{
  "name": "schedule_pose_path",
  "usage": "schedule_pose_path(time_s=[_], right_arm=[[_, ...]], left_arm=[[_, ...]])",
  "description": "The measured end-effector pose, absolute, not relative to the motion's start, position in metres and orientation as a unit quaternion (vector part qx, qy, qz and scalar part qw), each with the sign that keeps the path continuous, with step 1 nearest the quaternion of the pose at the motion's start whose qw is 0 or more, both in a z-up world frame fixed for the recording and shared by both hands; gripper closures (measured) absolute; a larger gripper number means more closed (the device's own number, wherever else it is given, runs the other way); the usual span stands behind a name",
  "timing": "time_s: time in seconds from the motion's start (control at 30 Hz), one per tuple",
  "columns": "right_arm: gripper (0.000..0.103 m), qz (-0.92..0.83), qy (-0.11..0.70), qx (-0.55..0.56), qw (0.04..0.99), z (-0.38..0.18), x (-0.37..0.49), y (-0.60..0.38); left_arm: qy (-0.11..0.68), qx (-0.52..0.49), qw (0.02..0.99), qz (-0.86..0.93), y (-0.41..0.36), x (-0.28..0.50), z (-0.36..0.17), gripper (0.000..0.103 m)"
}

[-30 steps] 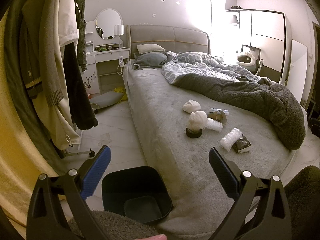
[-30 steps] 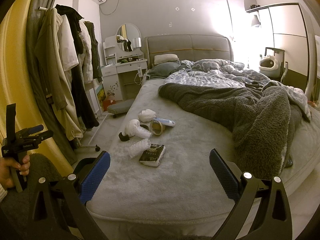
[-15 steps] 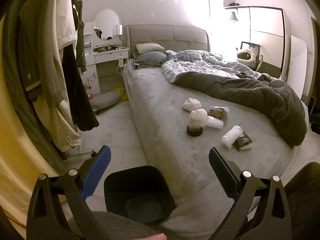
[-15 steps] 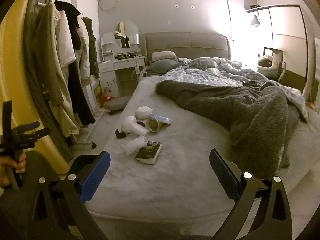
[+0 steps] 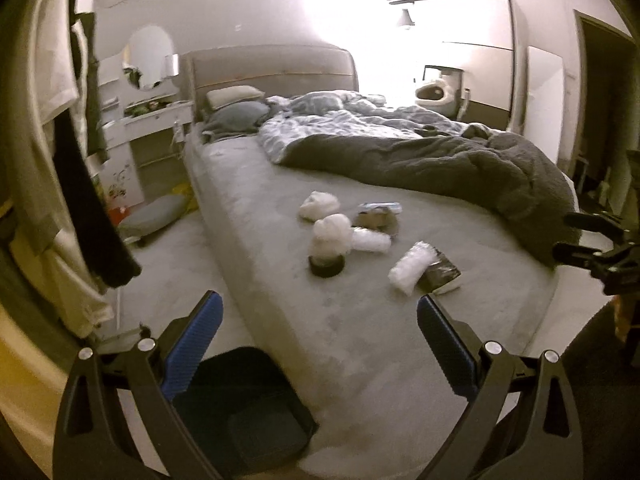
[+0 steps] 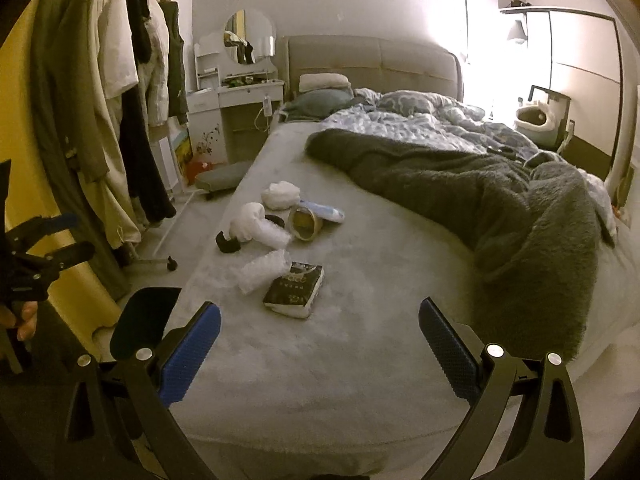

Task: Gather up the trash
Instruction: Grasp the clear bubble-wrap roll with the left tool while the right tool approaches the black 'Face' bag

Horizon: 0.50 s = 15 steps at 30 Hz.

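Spread wide and holding nothing, both the left tongs (image 5: 318, 338) and right tongs (image 6: 320, 340) are kept short of the trash on the bed (image 6: 360, 360). A bubble-wrap roll (image 6: 264, 272) touches a dark packet (image 6: 295, 290) near the bed's edge, above the bin (image 5: 244, 412). Two pieces could be pinched together, or the light wrap flicked onto the floor.

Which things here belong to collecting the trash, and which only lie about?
For the job:
- crumpled white wads
- bubble wrap
- tape roll
- dark packet
- black bin

Lying about:
- grey blanket
- pillows
- hanging coats
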State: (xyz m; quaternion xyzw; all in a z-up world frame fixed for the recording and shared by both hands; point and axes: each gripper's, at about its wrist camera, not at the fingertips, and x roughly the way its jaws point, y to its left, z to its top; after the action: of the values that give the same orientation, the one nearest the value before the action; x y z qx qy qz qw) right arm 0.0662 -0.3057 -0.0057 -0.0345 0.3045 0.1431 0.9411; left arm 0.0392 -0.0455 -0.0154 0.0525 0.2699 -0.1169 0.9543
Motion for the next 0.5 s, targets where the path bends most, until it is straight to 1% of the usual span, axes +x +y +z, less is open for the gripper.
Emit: schedule_pose_path(time_s=[0.17, 0.23, 0.3, 0.37, 0.4, 0.5], right_arm=[[0.003, 0.156, 0.322, -0.037, 0.933, -0.015, 0.087, -0.297], [0.005, 0.156, 0.332, -0.035, 0.930, -0.021, 0.096, -0.297], [0.010, 0.153, 0.343, -0.037, 0.926, -0.029, 0.104, -0.294], [0.014, 0.152, 0.355, -0.042, 0.922, -0.037, 0.110, -0.291], [0.017, 0.153, 0.361, -0.045, 0.919, -0.042, 0.113, -0.289], [0.020, 0.158, 0.377, -0.058, 0.911, -0.056, 0.121, -0.284]], left_arm=[[0.260, 0.074, 0.948, -0.166, -0.065, 0.059, -0.018, 0.005], [0.259, 0.088, 0.942, -0.197, -0.075, 0.070, -0.021, 0.005], [0.256, 0.102, 0.934, -0.229, -0.085, 0.078, -0.025, 0.007], [0.266, 0.116, 0.923, -0.253, -0.096, 0.091, -0.034, 0.018], [0.271, 0.119, 0.919, -0.260, -0.098, 0.095, -0.038, 0.018], [0.285, 0.120, 0.906, -0.290, -0.108, 0.110, -0.051, 0.019]])
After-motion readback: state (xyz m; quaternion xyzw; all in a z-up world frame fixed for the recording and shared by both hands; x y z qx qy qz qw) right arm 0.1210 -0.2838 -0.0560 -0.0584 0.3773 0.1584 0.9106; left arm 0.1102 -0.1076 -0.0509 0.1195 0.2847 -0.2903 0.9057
